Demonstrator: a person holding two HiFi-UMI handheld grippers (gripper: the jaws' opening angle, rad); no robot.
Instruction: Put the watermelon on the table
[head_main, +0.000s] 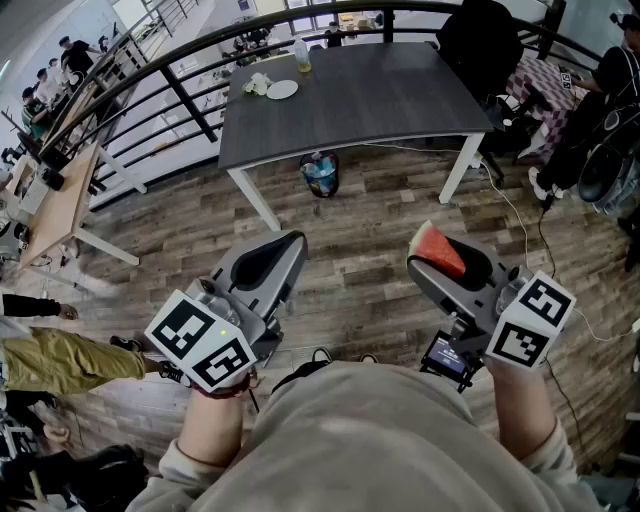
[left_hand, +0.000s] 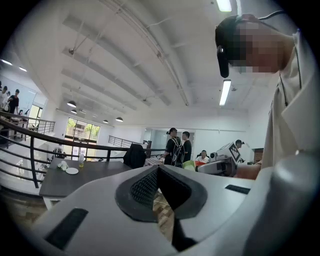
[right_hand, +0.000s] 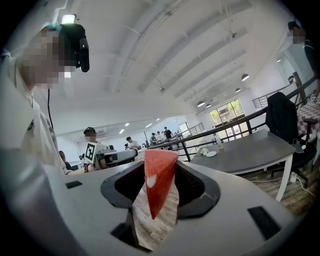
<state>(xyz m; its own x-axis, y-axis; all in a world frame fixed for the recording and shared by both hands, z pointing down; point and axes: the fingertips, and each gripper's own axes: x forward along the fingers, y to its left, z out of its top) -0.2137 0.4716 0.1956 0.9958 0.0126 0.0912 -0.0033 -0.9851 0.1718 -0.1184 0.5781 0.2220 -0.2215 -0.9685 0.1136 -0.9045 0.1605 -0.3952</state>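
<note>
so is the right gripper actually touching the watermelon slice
Touching: the right gripper view shows the watermelon slice pinched between the pads of the right gripper.

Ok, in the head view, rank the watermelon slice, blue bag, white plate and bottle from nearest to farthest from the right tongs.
1. Watermelon slice, between the right tongs.
2. Blue bag, under the table.
3. White plate, tabletop left.
4. Bottle, far edge.

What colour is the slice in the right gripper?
The watermelon slice is red; clearest in right gripper view.
</note>
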